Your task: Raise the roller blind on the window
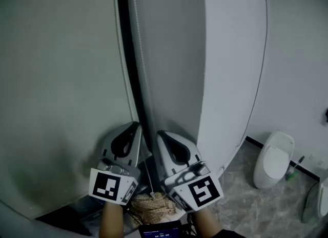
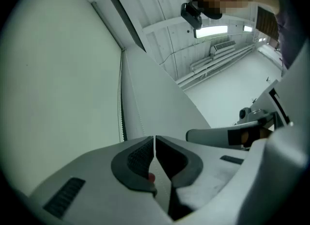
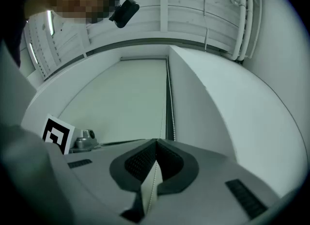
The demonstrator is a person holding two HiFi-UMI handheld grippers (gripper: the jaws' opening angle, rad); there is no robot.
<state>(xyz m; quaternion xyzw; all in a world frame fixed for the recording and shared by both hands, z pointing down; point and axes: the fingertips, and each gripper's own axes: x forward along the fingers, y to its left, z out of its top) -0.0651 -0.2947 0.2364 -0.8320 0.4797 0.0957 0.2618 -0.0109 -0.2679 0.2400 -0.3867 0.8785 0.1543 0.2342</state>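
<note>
As jaws clamp bead chain (image 3: 153,190) — both shut.

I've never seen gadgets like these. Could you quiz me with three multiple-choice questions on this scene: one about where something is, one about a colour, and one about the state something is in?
1. Where does the chain hang?
A. along the right edge of the blind
B. across the middle of the blind
C. coiled on the floor

2. What colour is the blind?
A. red
B. pale grey
C. dark blue

3. How do the jaws of the right gripper stand?
A. wide apart
B. shut on the chain
C. shut on a cup

Answers:
1 A: the right gripper view shows the chain running up beside the blind's right edge.
2 B: the blind is a plain pale grey sheet in every view.
3 B: the jaws meet, with the chain passing between them.
</note>
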